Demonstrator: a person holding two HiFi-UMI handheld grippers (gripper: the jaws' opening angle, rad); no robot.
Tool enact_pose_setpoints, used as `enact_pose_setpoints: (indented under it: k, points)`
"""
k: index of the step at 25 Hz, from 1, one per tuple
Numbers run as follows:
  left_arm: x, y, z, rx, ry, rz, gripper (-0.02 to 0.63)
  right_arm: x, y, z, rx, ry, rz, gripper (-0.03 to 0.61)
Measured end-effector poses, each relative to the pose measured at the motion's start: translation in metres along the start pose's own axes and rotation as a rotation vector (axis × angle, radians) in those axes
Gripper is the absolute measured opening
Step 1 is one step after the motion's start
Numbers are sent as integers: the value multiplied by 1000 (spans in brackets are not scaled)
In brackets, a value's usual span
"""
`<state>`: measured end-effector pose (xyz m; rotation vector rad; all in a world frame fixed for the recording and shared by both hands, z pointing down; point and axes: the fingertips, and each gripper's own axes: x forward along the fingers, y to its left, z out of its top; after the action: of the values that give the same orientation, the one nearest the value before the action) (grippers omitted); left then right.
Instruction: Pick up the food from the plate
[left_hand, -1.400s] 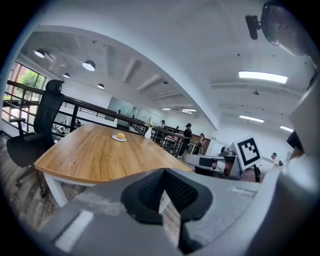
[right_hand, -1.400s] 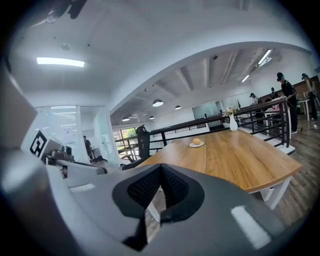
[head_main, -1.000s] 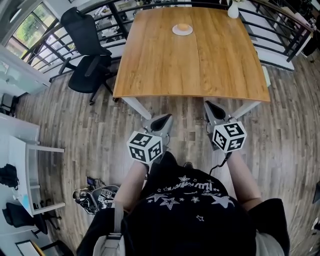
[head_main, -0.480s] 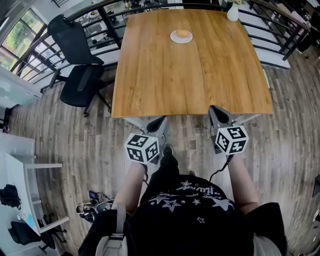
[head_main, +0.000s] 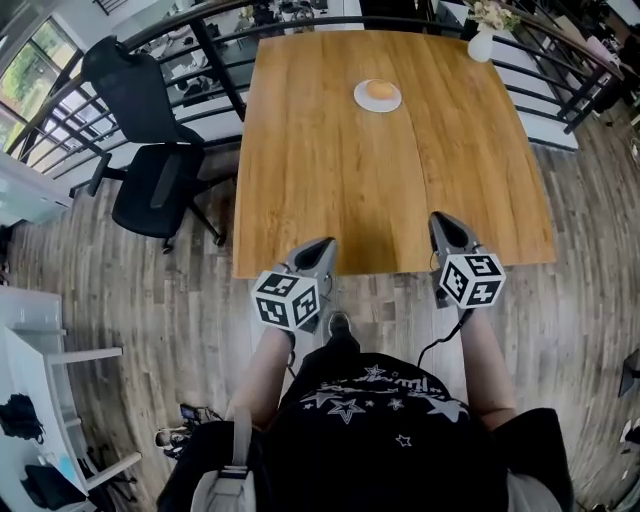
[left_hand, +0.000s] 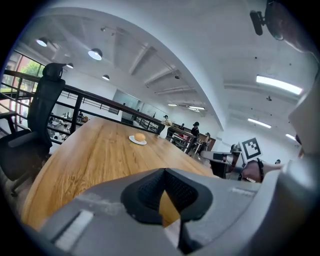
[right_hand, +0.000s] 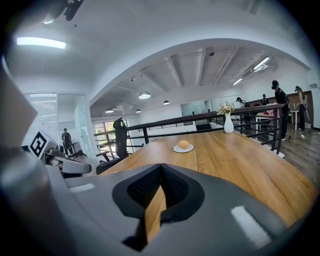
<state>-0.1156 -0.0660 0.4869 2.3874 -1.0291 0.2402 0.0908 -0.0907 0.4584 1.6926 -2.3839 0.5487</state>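
My left gripper (head_main: 318, 250) and right gripper (head_main: 447, 228) are both clenched on nothing at the table's (head_main: 330, 180) near edge. The round bun (head_main: 380, 90) sits on its plate (head_main: 358, 98), well apart from both: 1 o'clock from the left gripper, 11 o'clock from the right gripper, which I judge slightly nearer.

Counter (head_main: 330, 170) is honey-brown wood grain with a darker seam down the middle, carrying a white plate (head_main: 359, 98), golden-orange food (head_main: 380, 90) and a white vase (head_main: 481, 45). Left gripper (head_main: 322, 245) and right gripper (head_main: 441, 218) are grey with black fingers (right_hand: 145, 187), each cube in black-and-white square markers. Floor (head_main: 160, 290) is grey-brown plank, chair (head_main: 150, 180) black, shirt (head_main: 380, 420) black with white stars.
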Motion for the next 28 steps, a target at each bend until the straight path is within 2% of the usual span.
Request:
enact_pose_setpoints:
  k: [8,14,23,28]
  points:
    - [6,46,41,11,-30,-10,2,28,-17,46,-12,-55,-72,2]
    - [12,50,51,114,-3,-31,2,36,-15,51,-19,-47,-89,0]
    - [47,58,46,66,37,-3,2,72,-40,36,13,0,-45,2]
    - [75,68,67,59,29,39,2,112,-64,60,2,-4,7,2]
